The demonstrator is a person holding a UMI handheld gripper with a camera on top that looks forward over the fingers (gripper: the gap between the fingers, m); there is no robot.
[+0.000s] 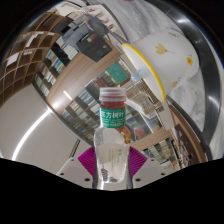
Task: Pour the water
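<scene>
Low between the two fingers of the gripper (113,172) stands a small clear bottle (113,135) with a pink cap and a green label, its body rising from between the purple pads and its cap pointing ahead of them. On the left, the purple pad (87,162) lies right against the bottle's lower side, and on the right the other pad does the same, so the fingers are closed narrowly on the bottle with no gap showing at either side. The bottle's base is hidden down between the fingers, and the print on the label is too small to read. Whether there is water inside cannot be told. Left of the bottle, a curved pale surface (40,135) sweeps round, with shelving or furniture (45,60) beyond it, warped and hard to make out. Right of the bottle and beyond it, well above the fingers, is a large white cup (165,55) with a yellow-green band near its rim, tilted in the view and partly cut off. A small teal and white thing (120,73) just beyond the cap is too blurred to name.
</scene>
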